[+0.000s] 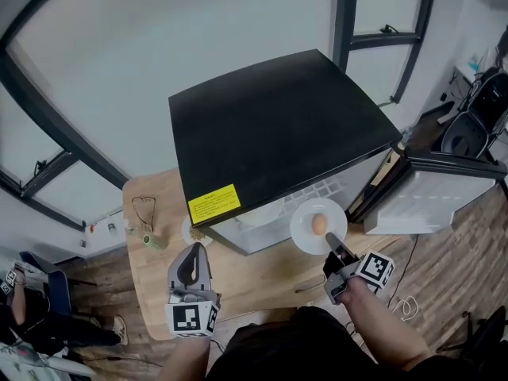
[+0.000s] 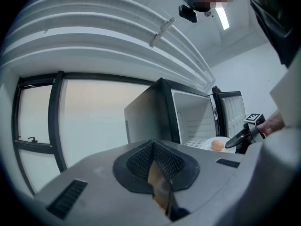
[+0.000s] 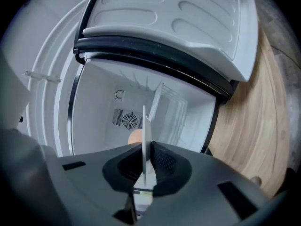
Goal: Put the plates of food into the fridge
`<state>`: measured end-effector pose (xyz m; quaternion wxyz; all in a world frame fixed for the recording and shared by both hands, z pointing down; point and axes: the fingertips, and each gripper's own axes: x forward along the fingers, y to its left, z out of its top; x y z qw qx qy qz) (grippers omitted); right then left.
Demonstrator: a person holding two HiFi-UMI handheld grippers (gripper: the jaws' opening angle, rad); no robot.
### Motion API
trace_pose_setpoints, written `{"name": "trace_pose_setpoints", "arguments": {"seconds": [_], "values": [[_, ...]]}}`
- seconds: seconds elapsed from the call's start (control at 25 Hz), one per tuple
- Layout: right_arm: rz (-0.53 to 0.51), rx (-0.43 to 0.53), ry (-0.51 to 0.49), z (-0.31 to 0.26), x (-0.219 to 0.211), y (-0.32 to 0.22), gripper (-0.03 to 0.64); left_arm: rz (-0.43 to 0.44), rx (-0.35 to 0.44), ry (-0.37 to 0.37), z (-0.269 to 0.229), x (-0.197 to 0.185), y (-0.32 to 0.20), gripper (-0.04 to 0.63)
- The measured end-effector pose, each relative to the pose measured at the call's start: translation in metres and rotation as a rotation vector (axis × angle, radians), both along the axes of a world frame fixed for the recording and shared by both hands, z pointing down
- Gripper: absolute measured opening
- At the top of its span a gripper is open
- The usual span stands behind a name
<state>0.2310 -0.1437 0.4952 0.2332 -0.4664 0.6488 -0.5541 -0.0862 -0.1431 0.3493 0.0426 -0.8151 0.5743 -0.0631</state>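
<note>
Nipped tight on the rim of the white plate (image 1: pixel 304 227) with the right gripper (image 3: pixel 143 166); egg (image 1: pixel 319 225) aboard, right of centre, just before the mouth of the open fridge (image 1: pixel 278 125). Pressed together on nothing at the left gripper (image 2: pixel 159 185), lower left, above the wooden table (image 1: pixel 151 292).

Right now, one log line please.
right tongs: shut on plate | egg: on plate | plate: at open fridge | left tongs: shut

Head view looks steeply down on the fridge (image 1: pixel 278 125). Left gripper view faces it level, from farther. Right gripper view looks closely inside. All share the plate (image 1: pixel 302 227).
</note>
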Motion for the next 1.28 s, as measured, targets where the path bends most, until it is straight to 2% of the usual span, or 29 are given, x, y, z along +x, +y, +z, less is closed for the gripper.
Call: {"name": "trace_pose_setpoints", "arguments": {"seconds": [0.24,0.4,0.6,0.76,0.96,1.2,1.28], "values": [[0.047,0.001,-0.006,-0.012,0.016,-0.035,0.035,-0.064,-0.005,-0.001,0.001,-0.016,-0.004,0.003],[0.039,-0.006,-0.007,-0.017,0.016,-0.056,0.035,-0.064,-0.021,-0.003,0.006,-0.014,-0.008,0.005],[0.014,-0.007,0.058,-0.025,0.011,-0.08,0.035,-0.091,-0.006,-0.002,-0.004,-0.023,-0.016,0.005],[-0.01,0.002,0.192,-0.029,0.012,-0.098,0.035,-0.121,-0.002,-0.004,-0.004,-0.031,-0.018,0.005],[-0.056,0.015,0.376,-0.028,0.017,-0.122,0.044,-0.155,-0.033,-0.011,0.01,-0.039,-0.012,0.005],[-0.144,0.042,0.709,-0.03,0.021,-0.142,0.106,-0.182,-0.046,-0.019,0.012,-0.041,-0.009,0.005],[-0.162,0.047,0.792,-0.029,0.022,-0.148,0.126,-0.184,-0.046,-0.022,0.012,-0.04,-0.01,0.005]]}}
